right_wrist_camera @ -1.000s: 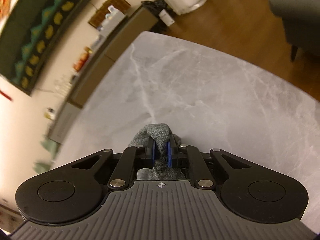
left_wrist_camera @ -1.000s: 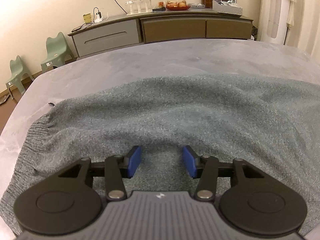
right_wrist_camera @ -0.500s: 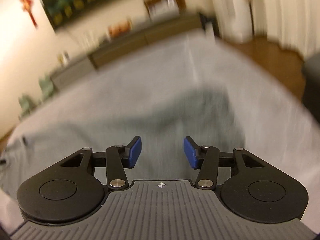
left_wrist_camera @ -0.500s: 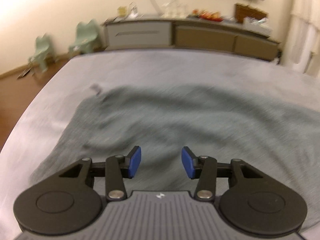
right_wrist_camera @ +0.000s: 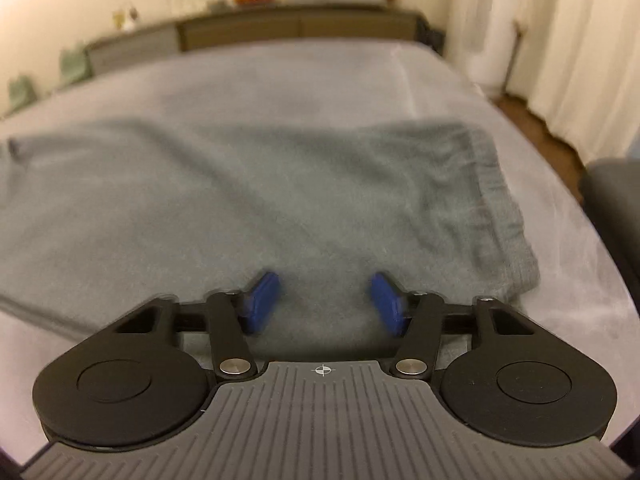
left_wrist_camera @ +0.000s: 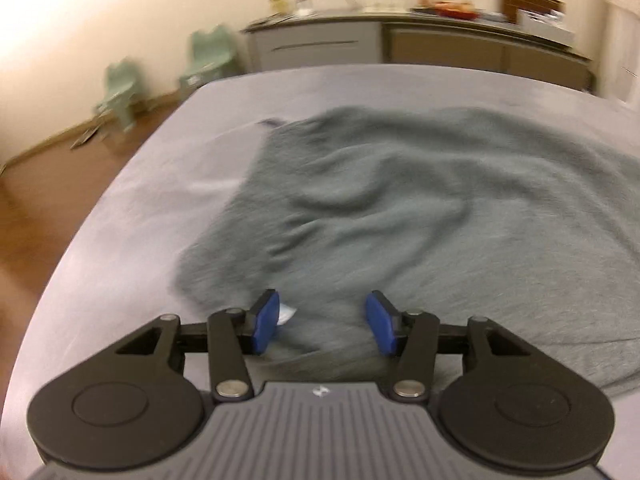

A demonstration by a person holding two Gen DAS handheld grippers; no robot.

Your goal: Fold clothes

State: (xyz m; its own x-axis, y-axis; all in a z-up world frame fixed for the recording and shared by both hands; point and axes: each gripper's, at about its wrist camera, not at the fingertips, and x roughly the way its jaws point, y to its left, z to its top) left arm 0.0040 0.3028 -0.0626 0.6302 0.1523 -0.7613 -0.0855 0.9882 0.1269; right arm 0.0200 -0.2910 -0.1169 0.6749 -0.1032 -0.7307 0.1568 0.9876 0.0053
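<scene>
table [left_wrist_camera: 132, 216]: grey marble-looking top, taking up most of both views | sweater [left_wrist_camera: 420, 208]: grey knit lying rumpled across it, ribbed edge probably the hem, blurry | right gripper [right_wrist_camera: 324, 300]: jaws just been opening, hanging apart above the knit, gripping nothing | left gripper [left_wrist_camera: 324, 322]: jaws opening too, sitting about halfway apart, empty, over the sweater's near edge

A home living room – sideboard [left_wrist_camera: 420, 46], curtains [right_wrist_camera: 568, 40], children's chairs [left_wrist_camera: 120, 92]

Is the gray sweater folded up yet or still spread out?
Mostly spread out. The gray sweater lies wide and rumpled across the table, not in a neat stack. Whether one fold is already made, I cannot tell.
</scene>
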